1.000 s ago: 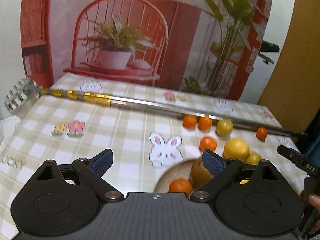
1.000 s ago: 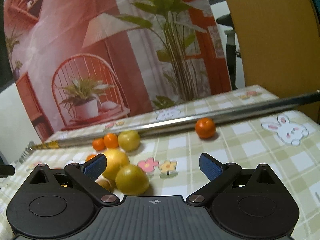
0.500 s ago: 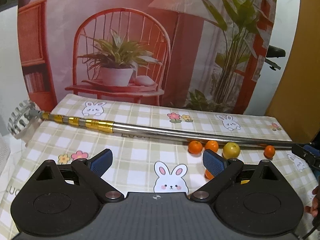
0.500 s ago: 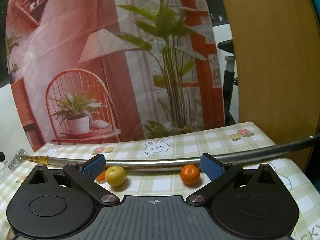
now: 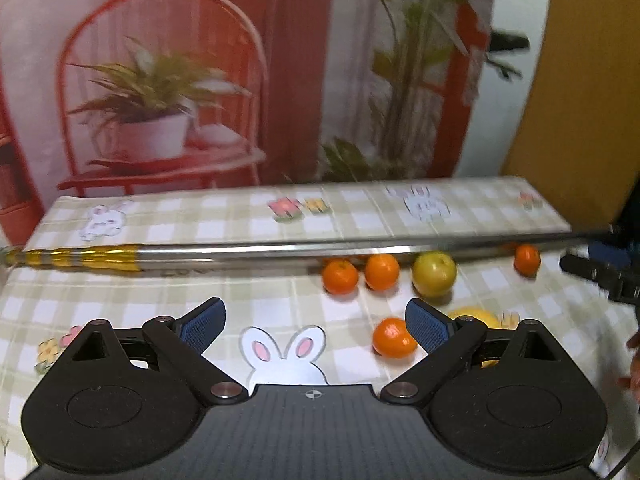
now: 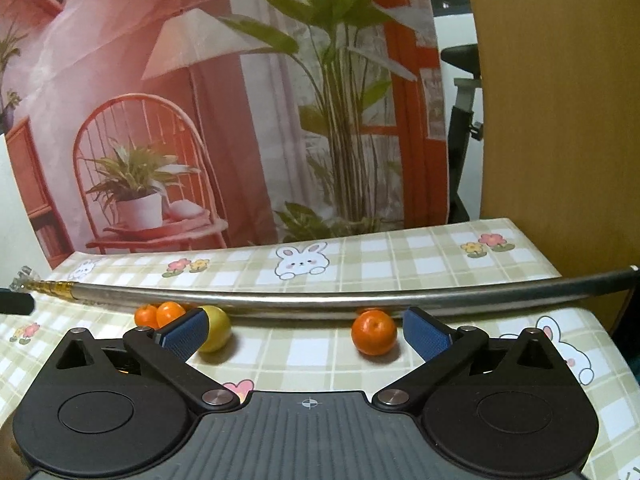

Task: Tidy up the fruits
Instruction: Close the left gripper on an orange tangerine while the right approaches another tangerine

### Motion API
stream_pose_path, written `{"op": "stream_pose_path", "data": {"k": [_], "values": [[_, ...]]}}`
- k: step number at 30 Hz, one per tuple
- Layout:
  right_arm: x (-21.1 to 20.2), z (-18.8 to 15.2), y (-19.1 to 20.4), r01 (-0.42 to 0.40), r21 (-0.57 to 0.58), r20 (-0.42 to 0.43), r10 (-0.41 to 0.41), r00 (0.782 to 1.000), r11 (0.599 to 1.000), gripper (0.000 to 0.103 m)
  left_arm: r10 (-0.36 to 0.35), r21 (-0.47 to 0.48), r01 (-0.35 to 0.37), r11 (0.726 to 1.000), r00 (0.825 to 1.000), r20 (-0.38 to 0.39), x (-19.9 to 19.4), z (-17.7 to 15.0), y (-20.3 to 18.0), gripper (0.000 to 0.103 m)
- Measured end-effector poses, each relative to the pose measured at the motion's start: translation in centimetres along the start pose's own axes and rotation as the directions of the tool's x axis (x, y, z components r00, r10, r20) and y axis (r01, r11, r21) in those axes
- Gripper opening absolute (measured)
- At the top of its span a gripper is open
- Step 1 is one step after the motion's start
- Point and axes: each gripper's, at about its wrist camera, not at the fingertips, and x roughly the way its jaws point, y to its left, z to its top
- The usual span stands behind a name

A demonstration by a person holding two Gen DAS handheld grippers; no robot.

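both grippers [image 5: 314, 318] [image 6: 306, 330] gape empty | small orange mandarin [image 6: 374, 332] lodged against long steel pole [image 6: 320, 300] on desk, likely the right gripper's next pick

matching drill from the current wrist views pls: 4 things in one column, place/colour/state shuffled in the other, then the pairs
Things:
1. pole
2. apple
3. lone orange
4. right gripper

Descriptions:
A. yellow-green, right of two oranges by the pole
B. open, nothing between its fingers
C. silver with a gold end, lying across the table
D. alone on the cloth, just in front of the pole's right part

Pairs: 1-C, 2-A, 3-D, 4-B
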Motion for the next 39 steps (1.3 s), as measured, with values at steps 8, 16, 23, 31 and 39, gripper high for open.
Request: {"op": "stream_pose_path", "data": {"k": [8, 16, 23, 31, 39], "values": [[0.9, 0.0, -0.6, -0.016, 0.0, -0.022, 0.016, 1.0, 1.0, 0.103, -0.024, 0.014, 0.025, 1.0, 0.999, -0.043, 2.9, 0.8, -0.8, 0.098], [1.2, 0.1, -0.5, -0.033, -0.002, -0.026, 0.033, 0.999, 0.999, 0.103, -0.044, -0.006, 0.043, 0.999, 0.987, -0.155, 5.0, 1.1, -0.6, 0.096], [1.3, -0.1, -0.6, -0.044, 0.006, -0.037, 0.044, 0.998, 0.999, 0.103, -0.189, -0.154, 0.152, 0.976, 0.947, -0.261, 7.0, 1.2, 0.2, 0.092], [1.2, -0.3, -0.7, -0.049, 0.012, -0.038, 0.049, 0.998, 0.999, 0.103, -0.182, -0.153, 0.142, 0.978, 0.94, -0.289, 7.4, 1.4, 0.0, 0.092], [1.0, -0.6, -0.6, -0.058, 0.026, -0.036, 0.059, 0.998, 0.998, 0.103, -0.168, -0.122, 0.144, 0.982, 0.96, -0.223, 6.8, 2.0, -0.5, 0.091]]}}
